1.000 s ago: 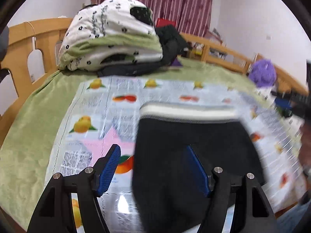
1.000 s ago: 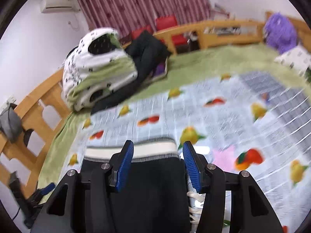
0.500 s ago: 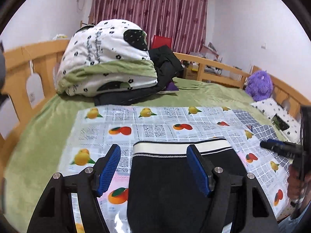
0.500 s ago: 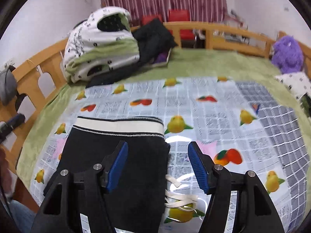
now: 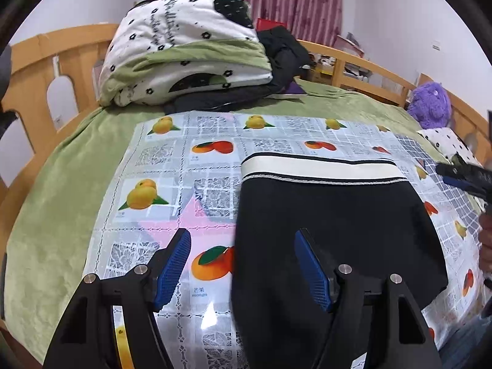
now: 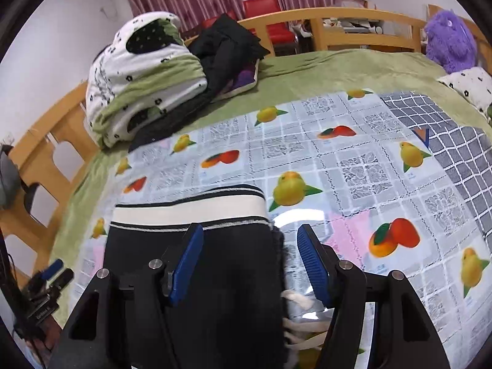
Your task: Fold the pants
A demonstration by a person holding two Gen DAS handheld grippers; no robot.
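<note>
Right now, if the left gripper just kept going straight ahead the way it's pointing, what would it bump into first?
Probably the fruit-print tablecloth: the open left gripper points across it, beside the black pants' left edge. Beyond lies the folded quilt, though depth is hard to judge.

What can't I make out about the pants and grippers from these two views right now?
- Black pants with a white waistband: the leg ends are cut off by the bottom edge in both wrist views, so the fold state is unclear.
- White drawstring: partly hidden behind the right gripper.
- Left gripper: open above the pants' edge; contact with the cloth can't be judged.
</note>
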